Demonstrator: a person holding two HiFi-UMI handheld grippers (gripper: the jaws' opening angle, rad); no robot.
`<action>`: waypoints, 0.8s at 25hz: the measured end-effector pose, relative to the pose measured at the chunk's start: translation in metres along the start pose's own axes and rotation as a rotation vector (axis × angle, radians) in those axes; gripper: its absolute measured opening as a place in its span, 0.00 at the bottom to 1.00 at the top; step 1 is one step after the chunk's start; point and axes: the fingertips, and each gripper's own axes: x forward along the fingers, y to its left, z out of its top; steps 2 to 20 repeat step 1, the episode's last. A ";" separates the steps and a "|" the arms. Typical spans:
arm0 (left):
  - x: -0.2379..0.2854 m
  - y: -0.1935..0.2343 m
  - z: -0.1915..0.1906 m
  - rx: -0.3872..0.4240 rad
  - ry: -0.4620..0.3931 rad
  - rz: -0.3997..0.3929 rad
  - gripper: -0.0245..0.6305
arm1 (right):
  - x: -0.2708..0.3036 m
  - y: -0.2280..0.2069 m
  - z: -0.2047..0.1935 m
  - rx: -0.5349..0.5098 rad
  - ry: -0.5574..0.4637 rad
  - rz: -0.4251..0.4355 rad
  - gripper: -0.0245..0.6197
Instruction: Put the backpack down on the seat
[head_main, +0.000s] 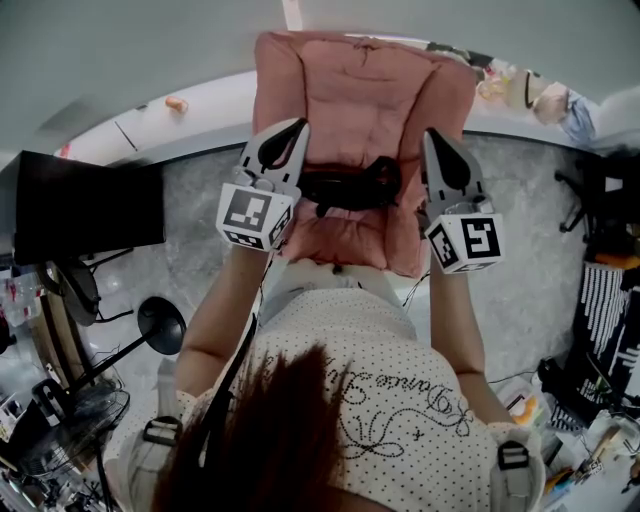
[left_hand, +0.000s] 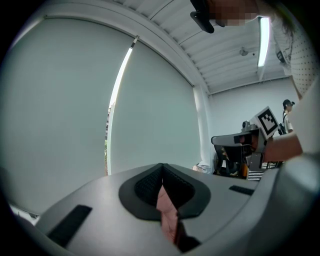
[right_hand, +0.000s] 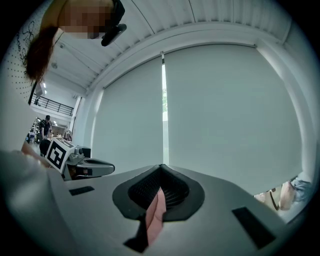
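Note:
A pink padded chair (head_main: 350, 90) stands in front of me, seen from above in the head view. A small black bag-like thing (head_main: 350, 185) lies on its seat; what it is cannot be told for sure. My left gripper (head_main: 295, 127) hovers over the seat's left edge and my right gripper (head_main: 432, 135) over its right edge, both apart from the black thing. Both are shut with nothing held. In the gripper views the left gripper (left_hand: 162, 167) and the right gripper (right_hand: 161, 167) point at a pale blind, with only a sliver of pink showing behind the closed jaws.
A black monitor (head_main: 90, 205) and a round black fan (head_main: 160, 325) stand at the left on the grey floor. A white ledge (head_main: 200, 110) runs behind the chair. Clutter and cables fill the right edge (head_main: 600, 300). Grey shoulder straps (head_main: 160, 432) show on the person.

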 end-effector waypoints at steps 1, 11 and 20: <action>-0.001 -0.001 0.001 0.000 -0.002 0.000 0.04 | -0.002 0.000 0.000 -0.002 0.000 0.000 0.05; -0.001 -0.001 0.001 0.000 -0.002 0.000 0.04 | -0.002 0.000 0.000 -0.002 0.000 0.000 0.05; -0.001 -0.001 0.001 0.000 -0.002 0.000 0.04 | -0.002 0.000 0.000 -0.002 0.000 0.000 0.05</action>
